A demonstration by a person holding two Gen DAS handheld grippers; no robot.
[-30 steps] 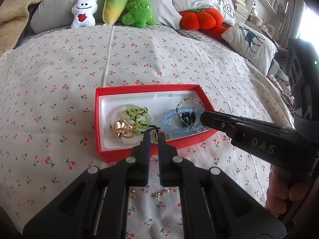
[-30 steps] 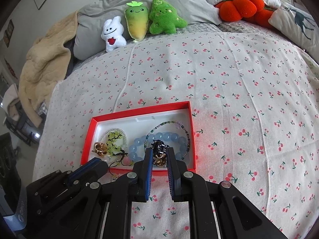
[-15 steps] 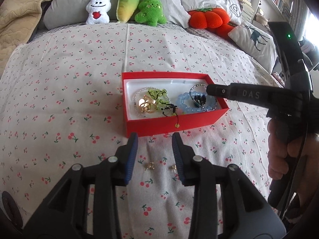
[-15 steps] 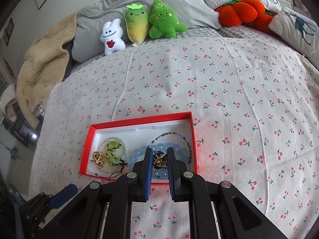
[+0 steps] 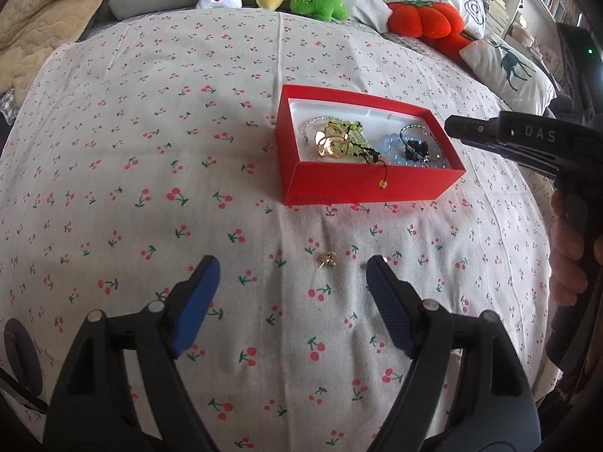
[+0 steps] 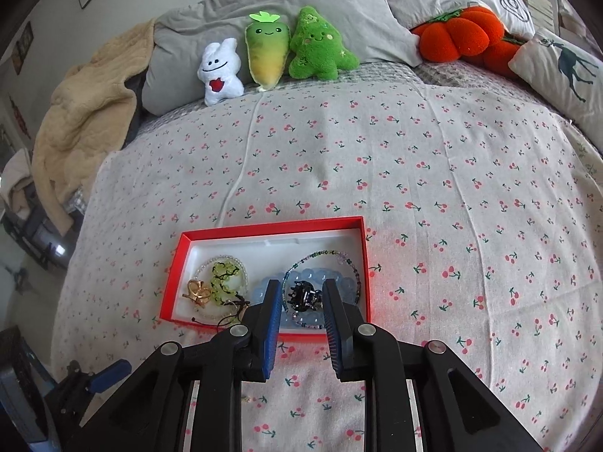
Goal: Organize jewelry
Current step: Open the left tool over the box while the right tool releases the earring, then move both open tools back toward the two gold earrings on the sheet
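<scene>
A red box [image 5: 361, 184] with a white inside lies on the cherry-print bedspread. It holds a gold clip [image 5: 329, 143], a green bead bracelet [image 5: 350, 132], a blue bead bracelet [image 5: 392, 148] and a black claw clip [image 5: 416, 148]. A black cord with a gold bead [image 5: 383, 184] hangs over its near wall. A small gold earring [image 5: 328, 259] lies on the sheet between box and my left gripper [image 5: 292, 263], which is wide open and empty. My right gripper [image 6: 299, 288] is open above the black claw clip [image 6: 301, 295], in the box [image 6: 271, 228].
Plush toys [image 6: 271, 52], grey pillows, an orange pumpkin cushion [image 6: 456, 34] and a deer cushion [image 6: 565, 64] line the head of the bed. A beige blanket [image 6: 86, 109] lies at the far left. The bedspread [image 5: 150, 150] spreads around the box.
My left gripper let go of the black cord, opened wide and drew back from the box. My right gripper opened over the black claw clip.
</scene>
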